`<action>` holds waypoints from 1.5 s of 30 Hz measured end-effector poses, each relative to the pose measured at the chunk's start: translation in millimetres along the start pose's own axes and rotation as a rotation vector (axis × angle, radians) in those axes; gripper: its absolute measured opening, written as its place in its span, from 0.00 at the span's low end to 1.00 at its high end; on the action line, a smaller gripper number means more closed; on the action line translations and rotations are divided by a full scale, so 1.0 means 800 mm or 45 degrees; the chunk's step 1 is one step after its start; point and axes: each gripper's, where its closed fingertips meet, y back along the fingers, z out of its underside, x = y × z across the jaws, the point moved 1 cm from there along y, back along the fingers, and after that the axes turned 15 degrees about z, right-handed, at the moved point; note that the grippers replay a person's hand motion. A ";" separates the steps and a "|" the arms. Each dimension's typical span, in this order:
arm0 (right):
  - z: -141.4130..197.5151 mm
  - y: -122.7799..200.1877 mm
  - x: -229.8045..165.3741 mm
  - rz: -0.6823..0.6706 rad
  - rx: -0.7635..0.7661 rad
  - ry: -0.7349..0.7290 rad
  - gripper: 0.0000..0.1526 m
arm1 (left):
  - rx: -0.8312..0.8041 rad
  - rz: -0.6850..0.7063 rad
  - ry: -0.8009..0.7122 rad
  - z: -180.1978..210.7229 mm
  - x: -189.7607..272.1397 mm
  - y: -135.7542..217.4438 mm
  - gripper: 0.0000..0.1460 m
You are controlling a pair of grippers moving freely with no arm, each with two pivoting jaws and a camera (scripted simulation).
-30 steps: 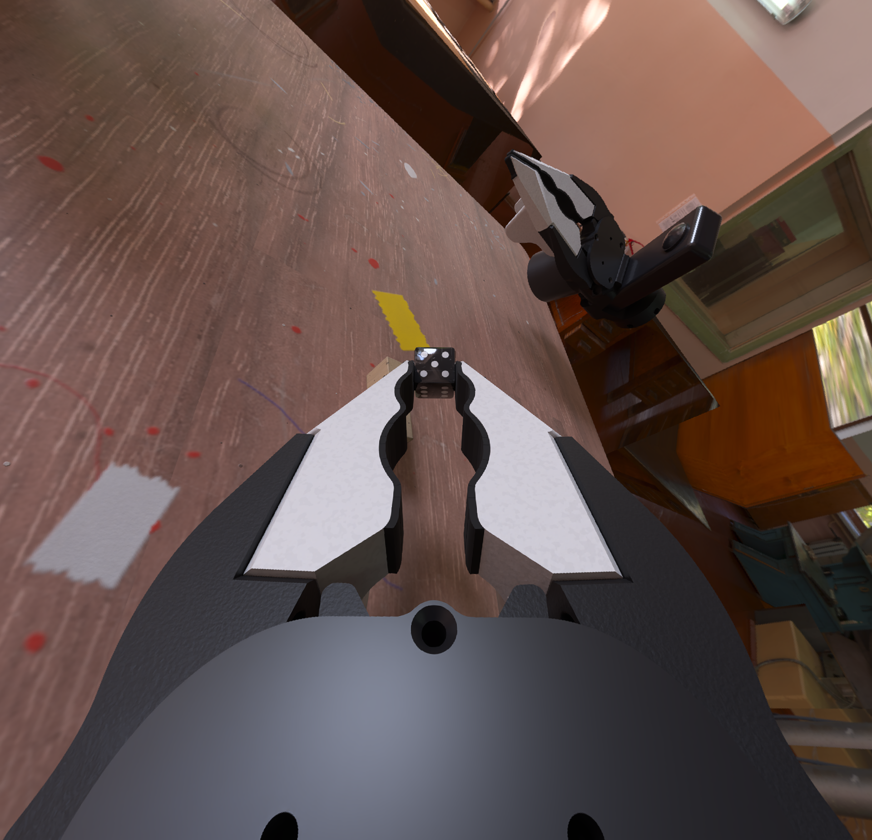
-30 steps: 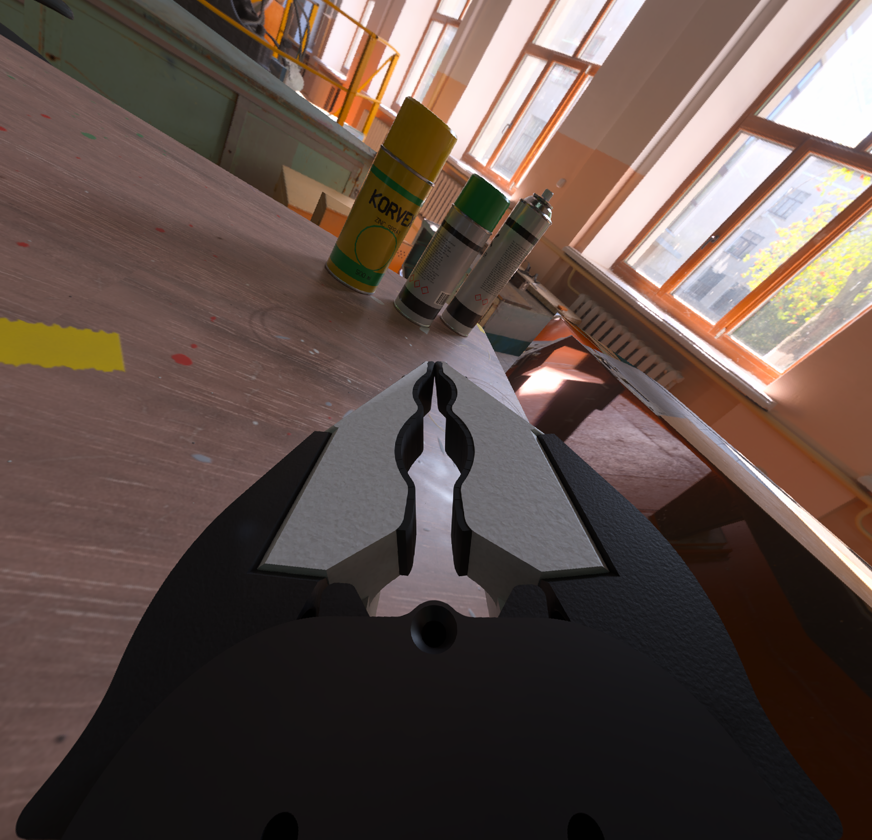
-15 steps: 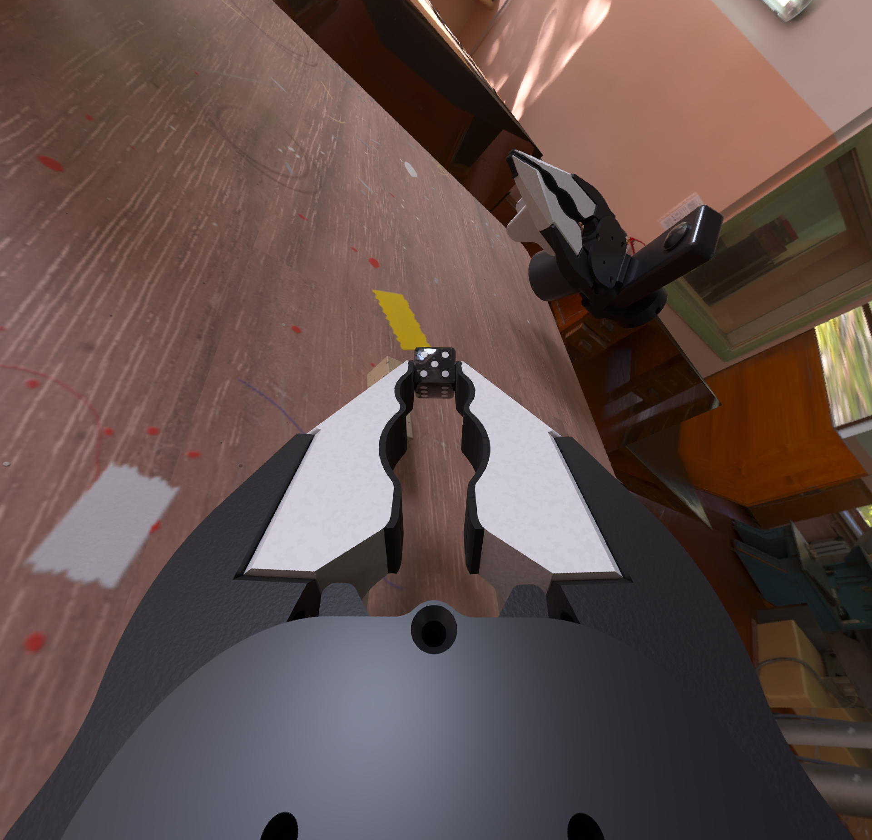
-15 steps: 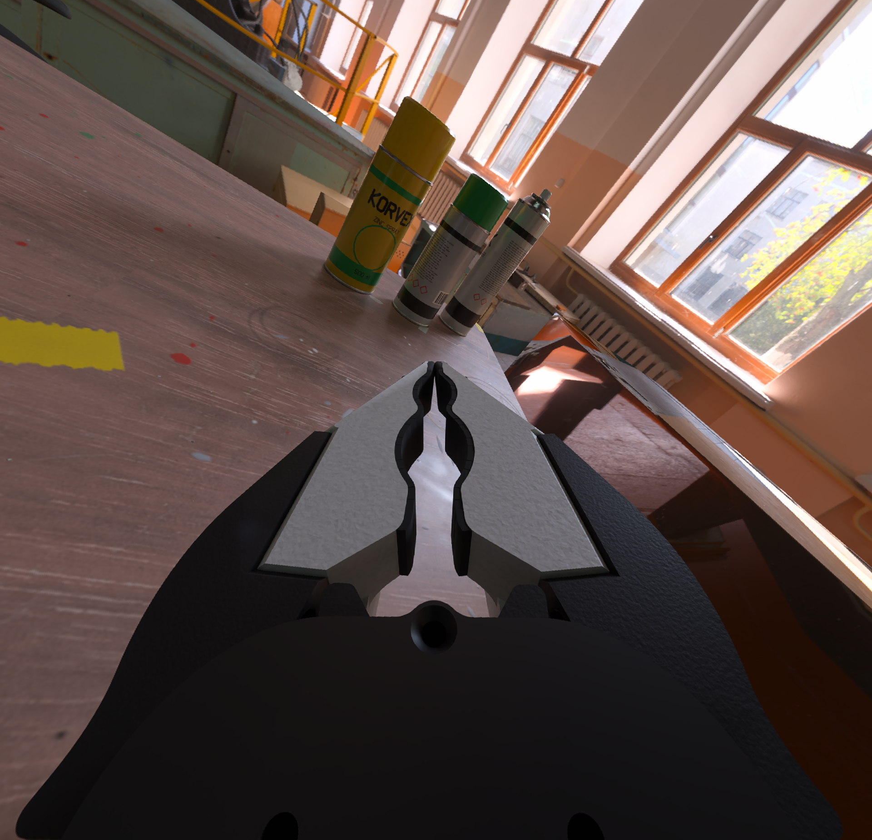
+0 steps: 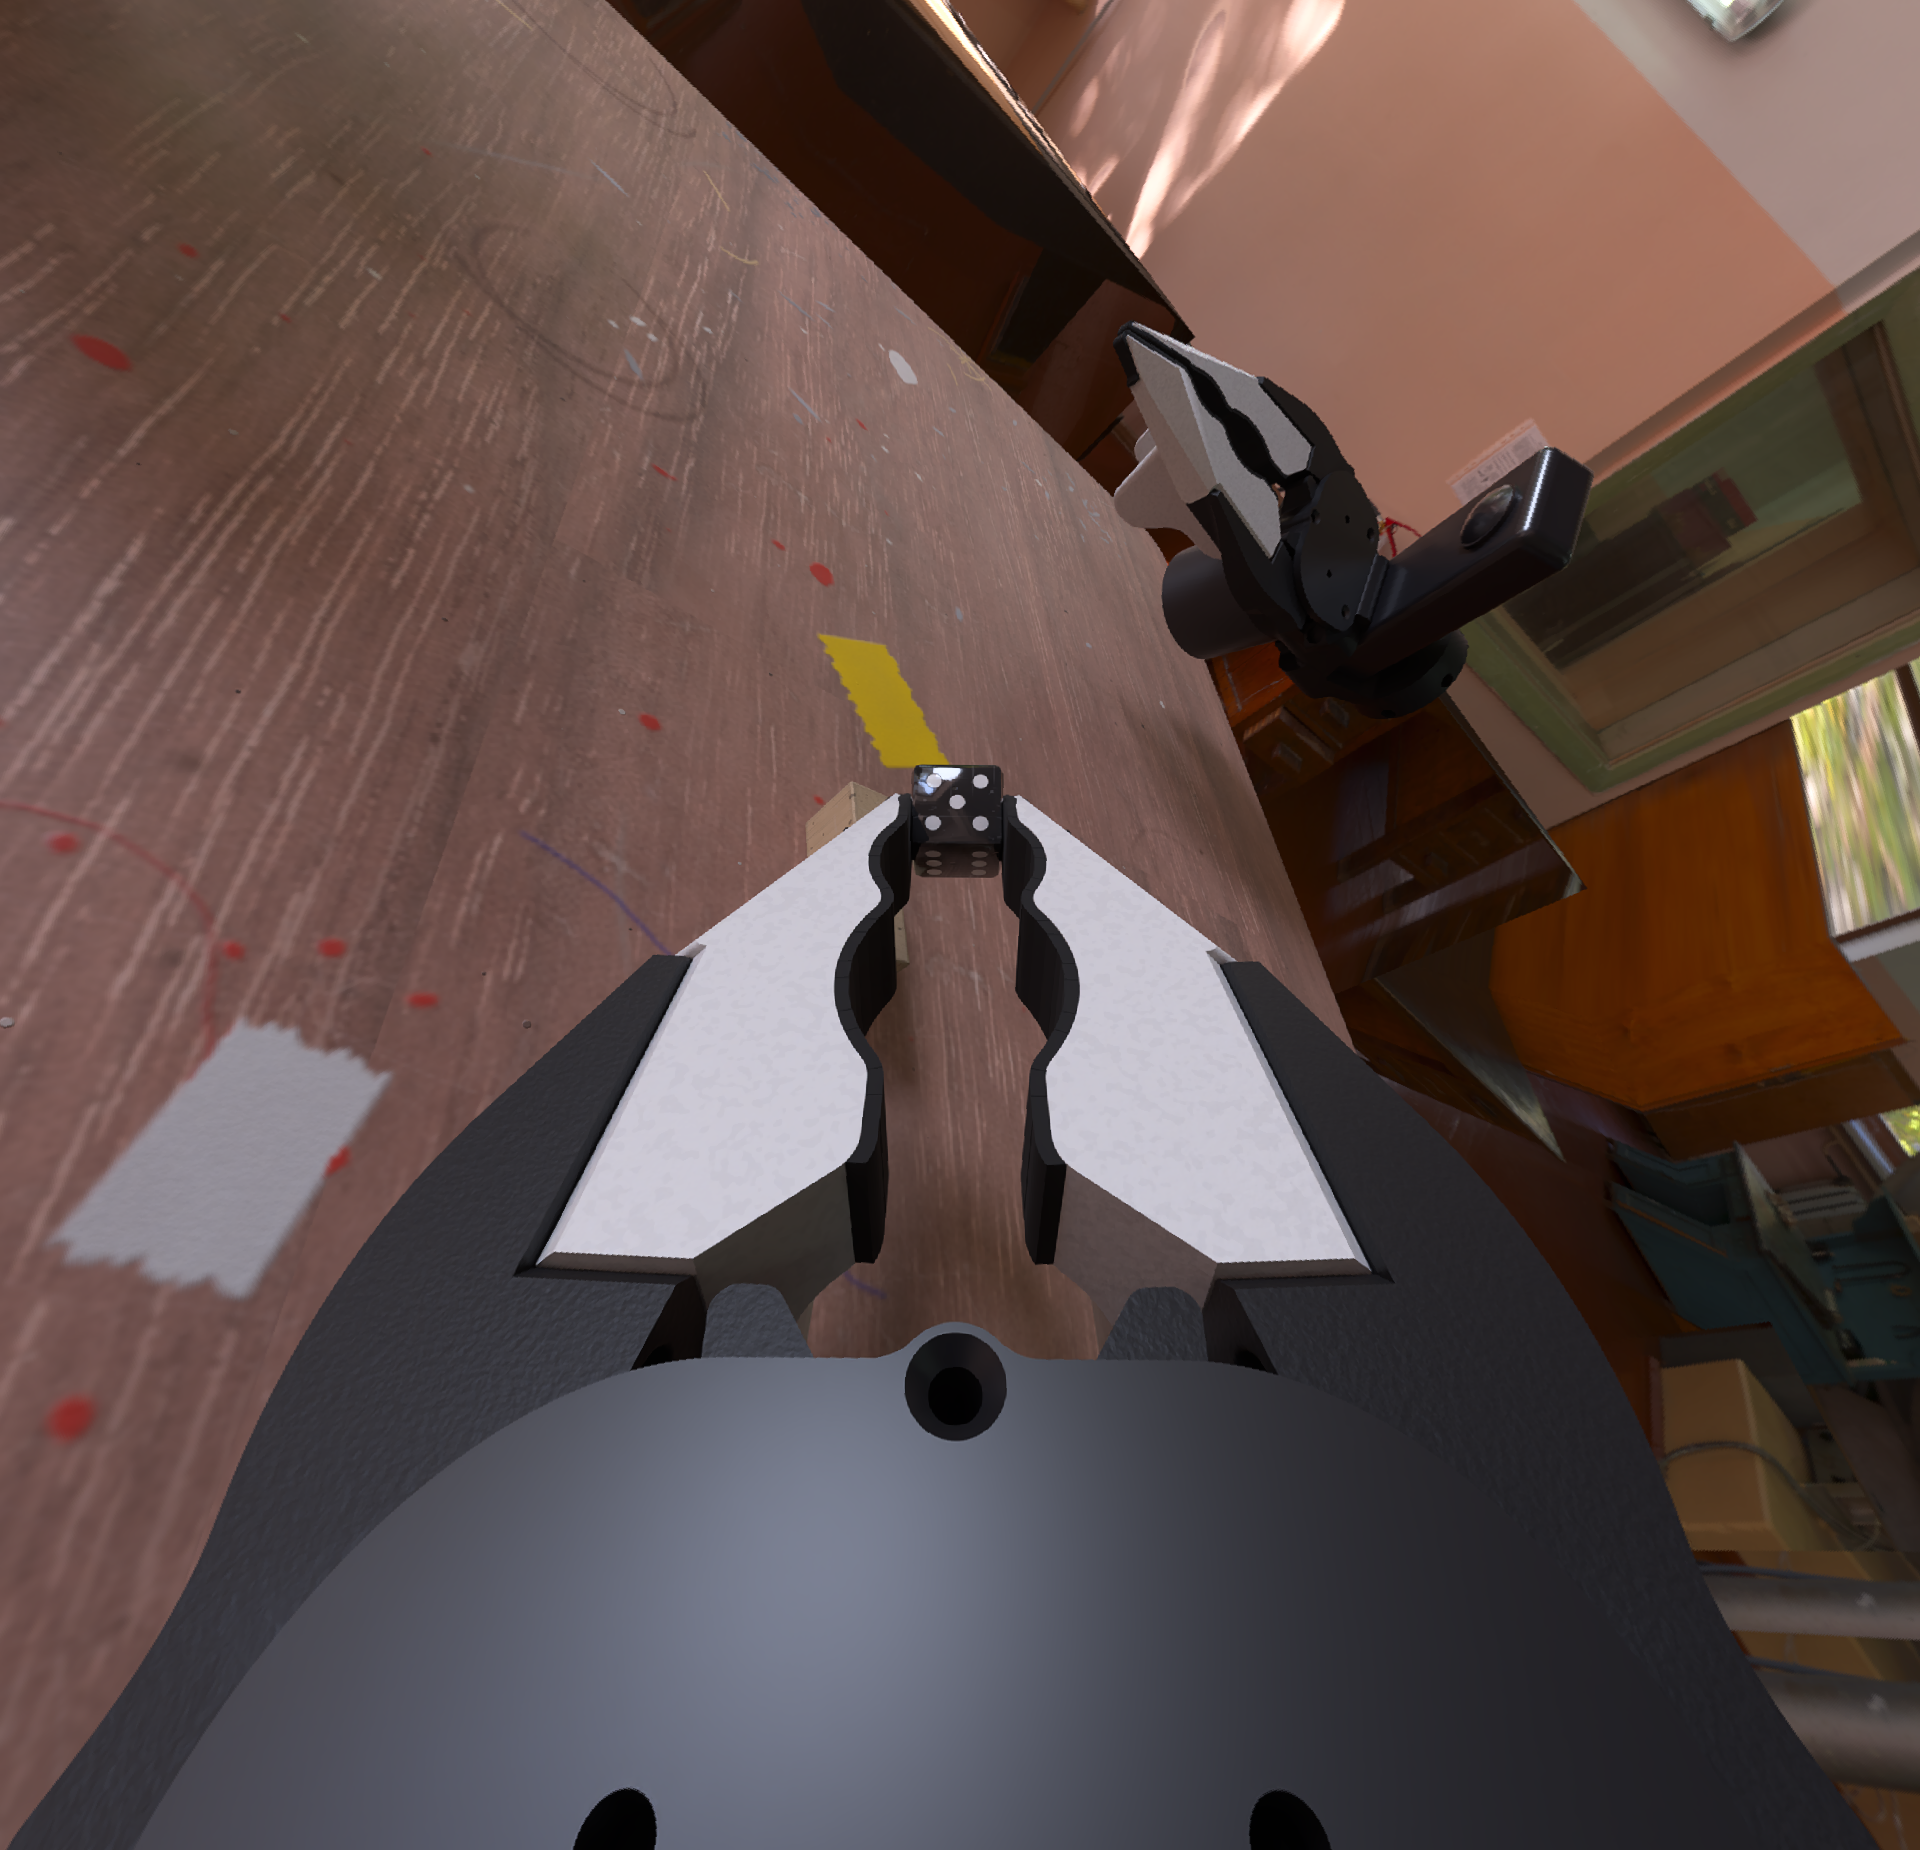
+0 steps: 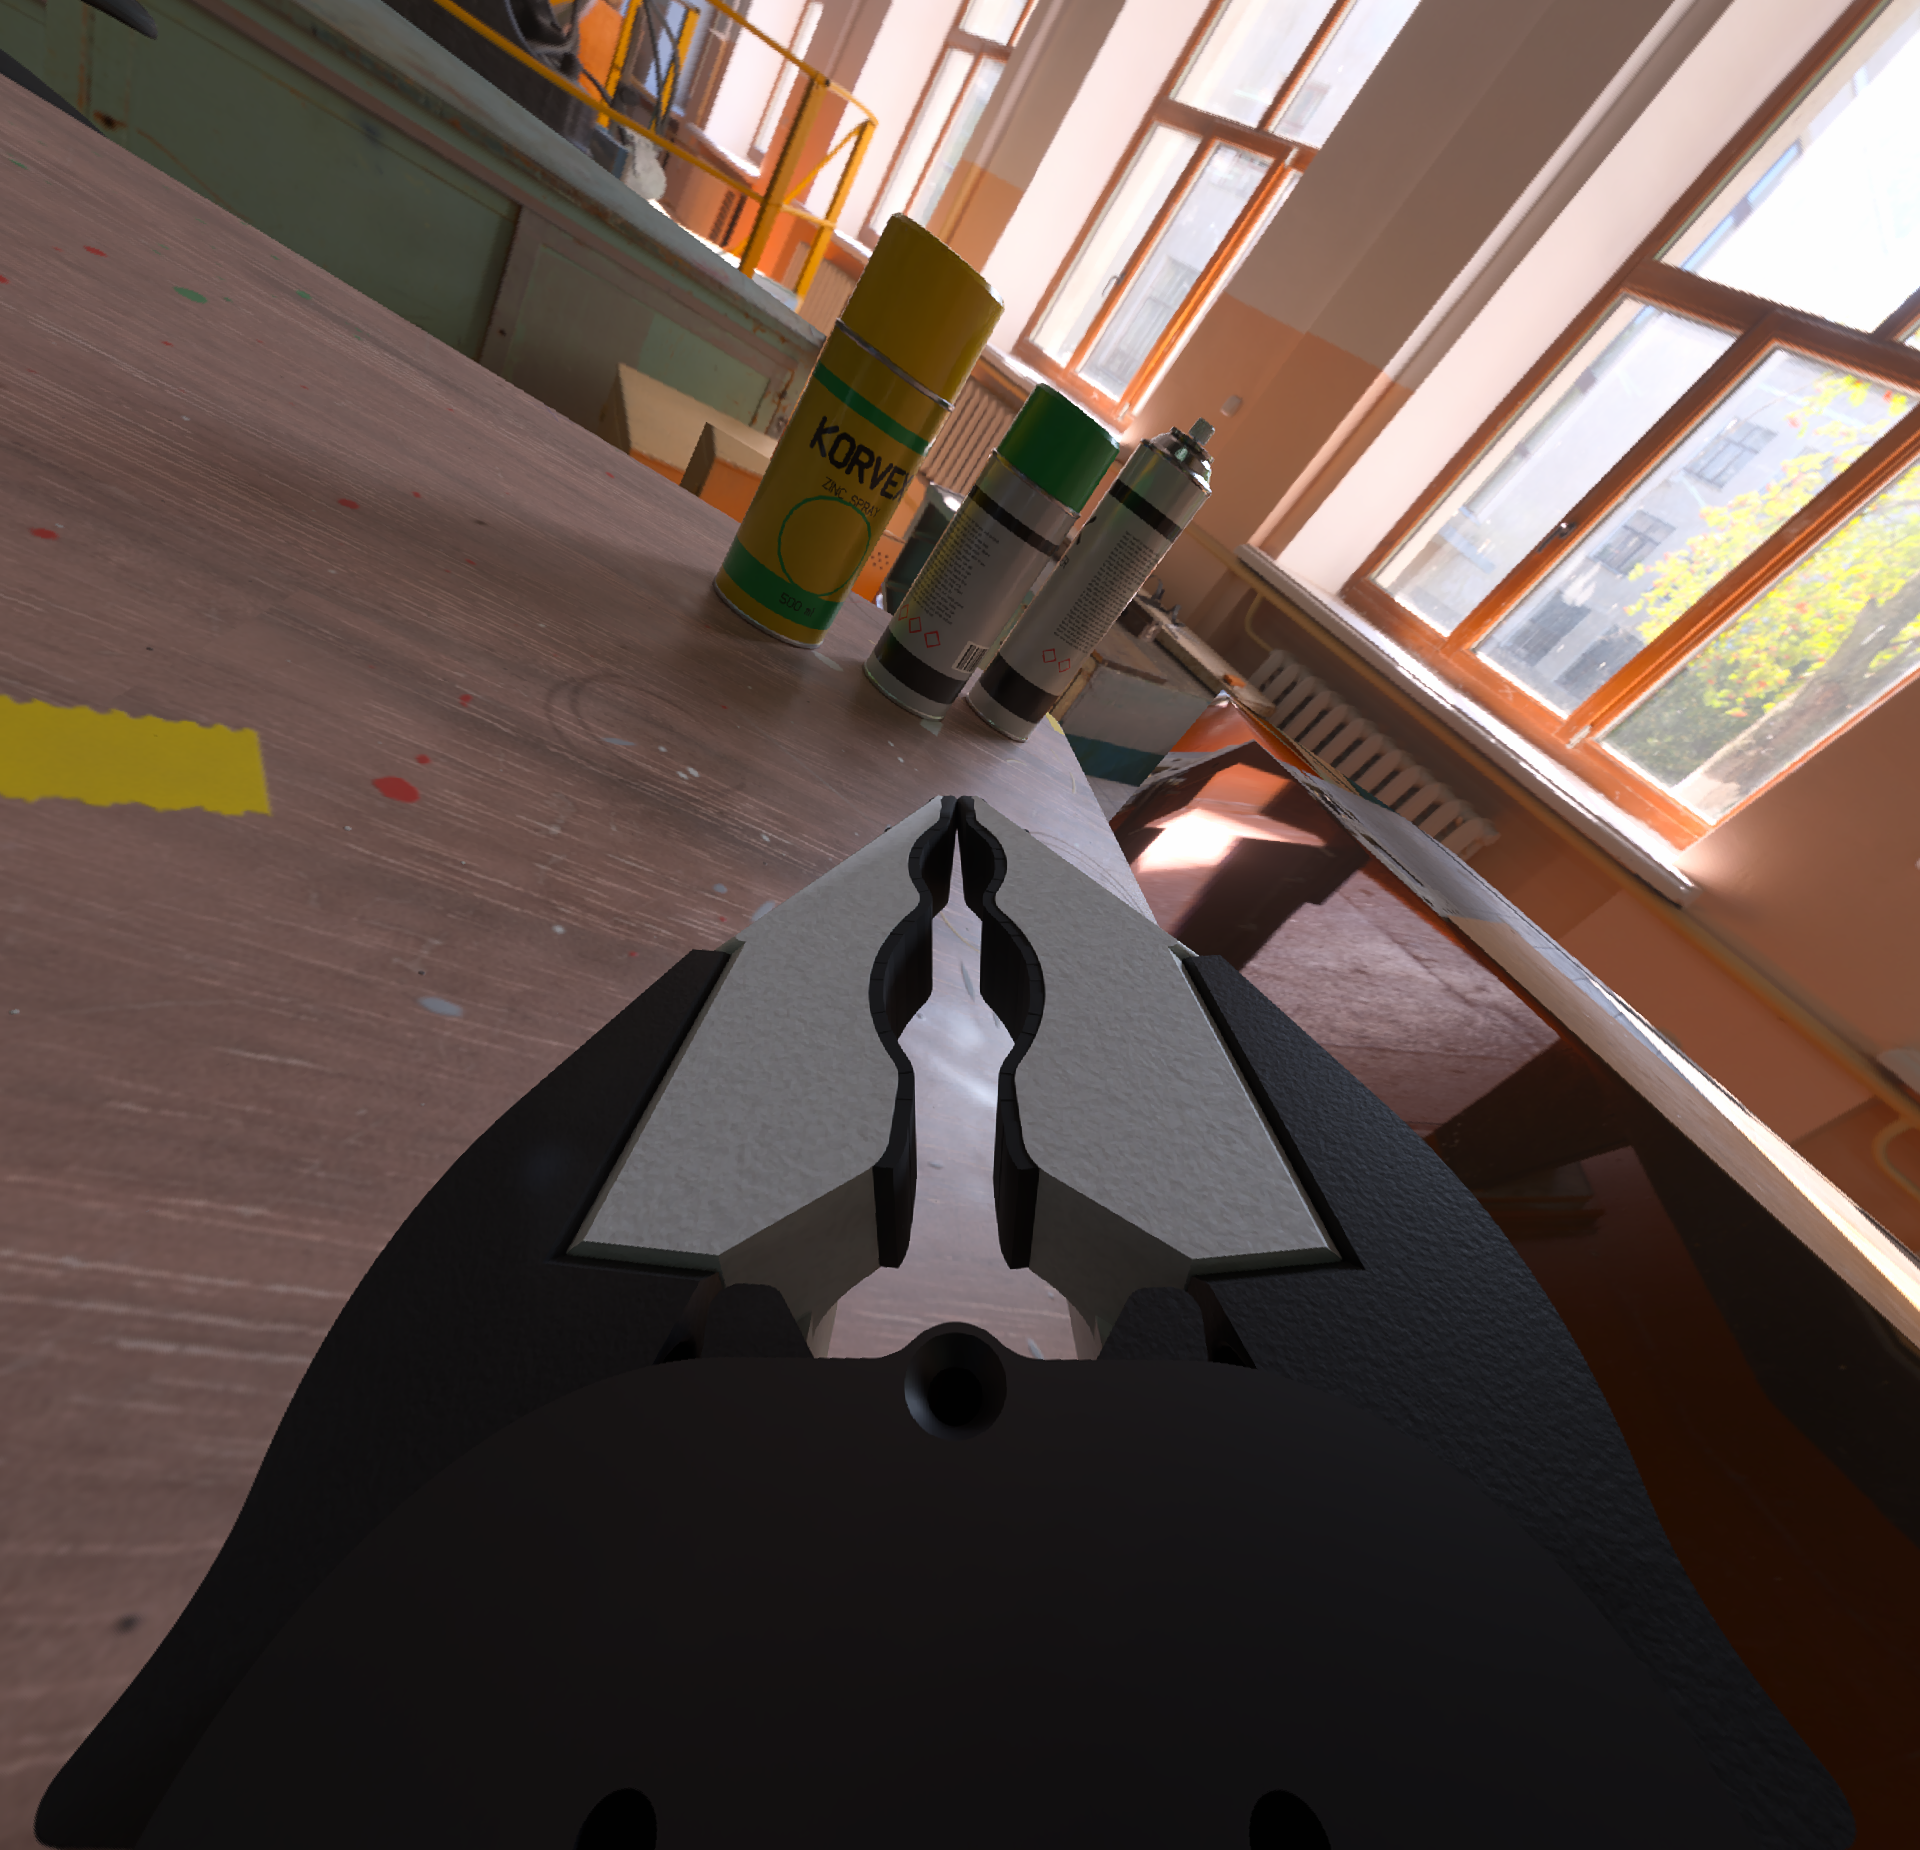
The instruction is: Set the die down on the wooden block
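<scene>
In the left wrist view my left gripper (image 5: 957,826) is shut on a black die with white pips (image 5: 957,815), held at the fingertips above the table. The pale wooden block (image 5: 844,813) lies on the table just left of and below the tips, mostly hidden behind the left finger. My right gripper (image 6: 956,813) is shut and empty in its own view, above the table's edge. It also shows far off in the left wrist view (image 5: 1210,418), raised beyond the table's right edge.
The brown wooden table (image 5: 416,512) carries a yellow tape strip (image 5: 881,697) beyond the die and a grey tape patch (image 5: 223,1156) at left. A yellow spray can (image 6: 860,439) and two grey cans (image 6: 992,564) stand near the table's corner. The table edge drops off at right.
</scene>
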 end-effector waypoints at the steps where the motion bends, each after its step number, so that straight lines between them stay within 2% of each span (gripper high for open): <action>1: 0.000 0.000 0.000 0.001 0.000 -0.001 0.00 | 0.000 0.000 0.000 0.000 0.000 0.000 0.11; 45: 0.001 0.000 -0.002 -0.014 -0.011 0.003 0.00 | -0.001 -0.001 -0.002 0.000 0.000 0.000 0.11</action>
